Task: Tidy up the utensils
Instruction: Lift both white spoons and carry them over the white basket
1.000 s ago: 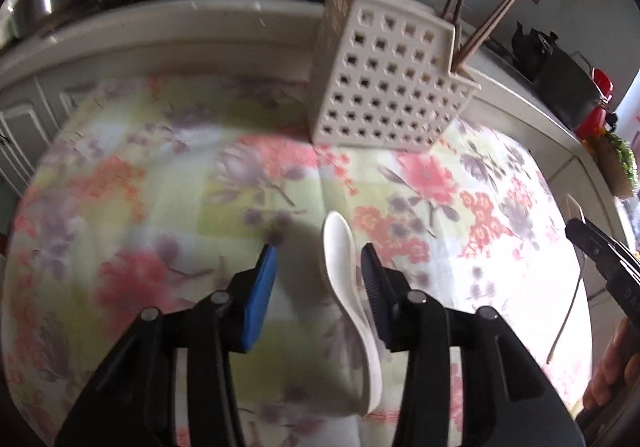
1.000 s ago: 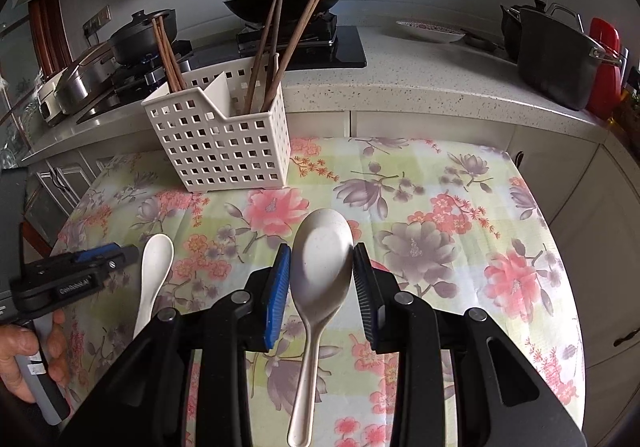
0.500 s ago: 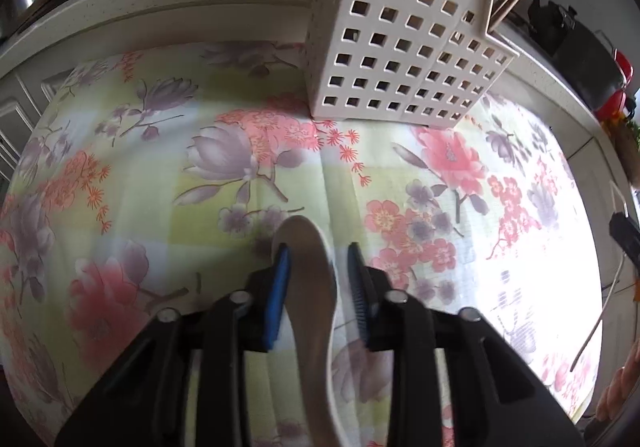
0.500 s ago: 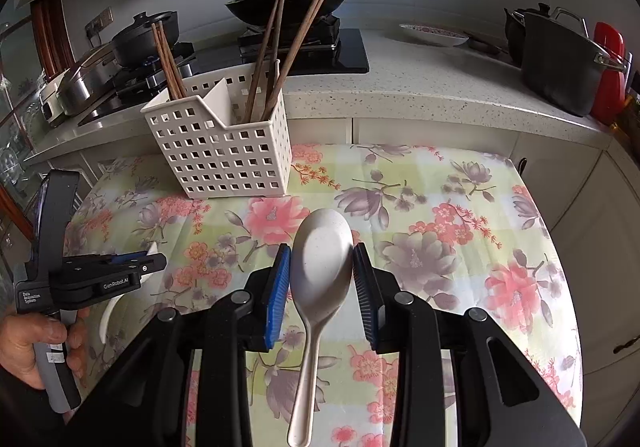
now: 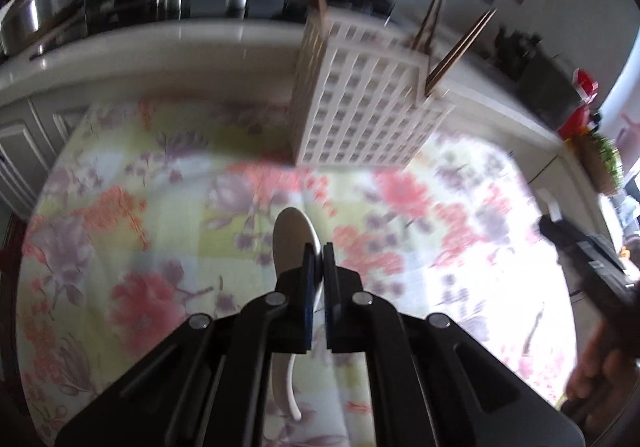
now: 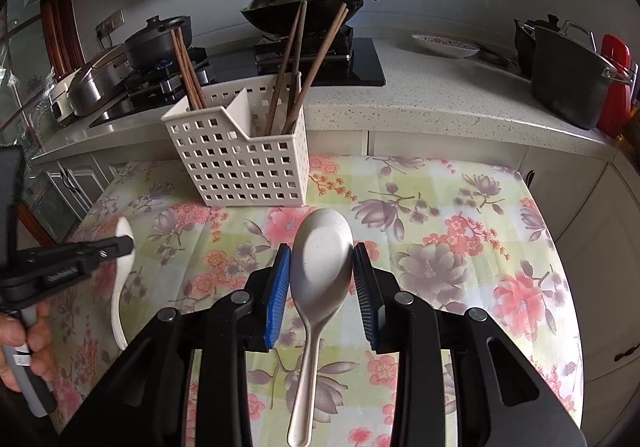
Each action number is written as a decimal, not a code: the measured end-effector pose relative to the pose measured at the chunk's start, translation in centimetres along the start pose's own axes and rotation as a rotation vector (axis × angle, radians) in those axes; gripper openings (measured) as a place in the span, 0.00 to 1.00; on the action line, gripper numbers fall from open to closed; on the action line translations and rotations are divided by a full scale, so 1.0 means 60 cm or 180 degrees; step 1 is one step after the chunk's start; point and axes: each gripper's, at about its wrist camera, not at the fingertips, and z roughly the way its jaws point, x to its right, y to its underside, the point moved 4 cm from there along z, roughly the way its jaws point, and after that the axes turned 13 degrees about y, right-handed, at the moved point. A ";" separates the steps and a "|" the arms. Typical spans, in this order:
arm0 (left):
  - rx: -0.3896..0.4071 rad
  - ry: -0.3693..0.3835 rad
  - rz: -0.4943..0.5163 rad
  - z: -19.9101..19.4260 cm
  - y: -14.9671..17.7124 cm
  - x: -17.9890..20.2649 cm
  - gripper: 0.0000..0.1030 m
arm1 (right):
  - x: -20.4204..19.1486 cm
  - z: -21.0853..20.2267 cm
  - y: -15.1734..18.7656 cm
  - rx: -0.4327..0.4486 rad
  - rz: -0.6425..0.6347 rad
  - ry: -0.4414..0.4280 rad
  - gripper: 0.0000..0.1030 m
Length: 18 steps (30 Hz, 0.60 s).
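Observation:
My left gripper (image 5: 318, 253) is shut on a white spoon (image 5: 290, 243), held above the floral tablecloth; its handle hangs below the fingers. It also shows in the right wrist view (image 6: 120, 287), at the left edge. My right gripper (image 6: 320, 267) is shut on a larger white rice spoon (image 6: 320, 259), gripped across its bowl. A white perforated utensil basket (image 6: 244, 159) with brown chopsticks (image 6: 296, 63) stands at the table's far side, ahead of both grippers; in the left wrist view the basket (image 5: 360, 115) is blurred.
The table (image 6: 460, 247) has a floral cloth and abuts a speckled counter (image 6: 440, 95). A wok (image 6: 304, 3) and stove stand behind the basket, black pots (image 6: 568, 75) at the right, a pan and lidded pot (image 6: 156, 39) at the left.
My left gripper has shut on the small white spoon and lifted it off the cloth, tilting back from the basket. My right gripper holds the rice spoon as before.

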 end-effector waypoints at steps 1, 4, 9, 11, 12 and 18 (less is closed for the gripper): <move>0.0044 0.0034 0.0025 -0.008 -0.005 0.008 0.04 | -0.001 -0.003 -0.004 0.0029 0.0016 -0.0007 0.30; 0.0204 0.0125 0.0083 -0.034 -0.023 0.029 0.04 | -0.004 -0.014 -0.023 0.0149 0.0065 -0.0030 0.30; 0.0607 0.0224 0.0295 -0.074 -0.096 0.077 0.04 | -0.012 -0.030 -0.104 0.0492 0.0204 -0.0100 0.30; 0.0709 0.0247 0.0363 -0.084 -0.135 0.096 0.04 | -0.023 -0.025 -0.150 0.0558 0.0170 -0.0094 0.30; 0.0794 0.0283 0.0416 -0.091 -0.159 0.108 0.04 | -0.027 -0.023 -0.173 0.0612 0.0166 -0.0089 0.30; 0.1137 0.0349 0.0595 -0.100 -0.271 0.143 0.04 | -0.049 0.011 -0.286 0.0857 0.0240 -0.0097 0.30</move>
